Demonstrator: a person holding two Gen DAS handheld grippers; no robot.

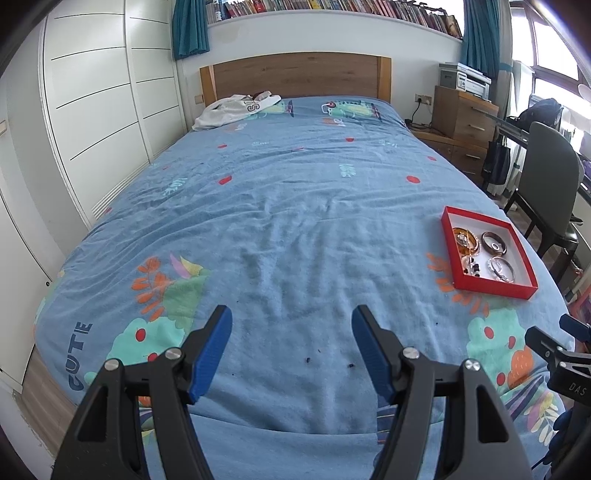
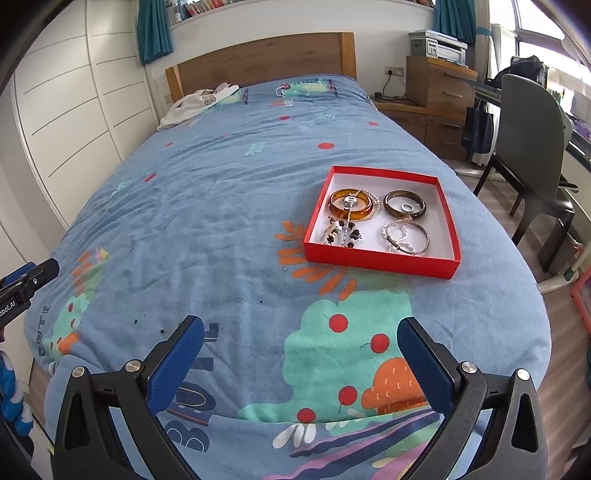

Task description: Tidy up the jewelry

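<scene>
A lived-in bedroom in a home is showing here. A bed (image 1: 295, 206) with an oak headboard (image 1: 295, 75) is filling the room, wearing a blue blanket printed with cartoon trees and fruit, and a white garment (image 1: 236, 109) is lying crumpled near the headboard. White built-in wardrobes (image 1: 96, 107) are lining one side. Teal curtains (image 1: 190, 27) are hanging beside a long shelf of books (image 1: 332, 5) running above the headboard. A wooden chest of drawers (image 2: 439, 88) is carrying a printer (image 2: 441, 46), and a grey chair (image 2: 528, 140) is standing at a desk by the window.
</scene>
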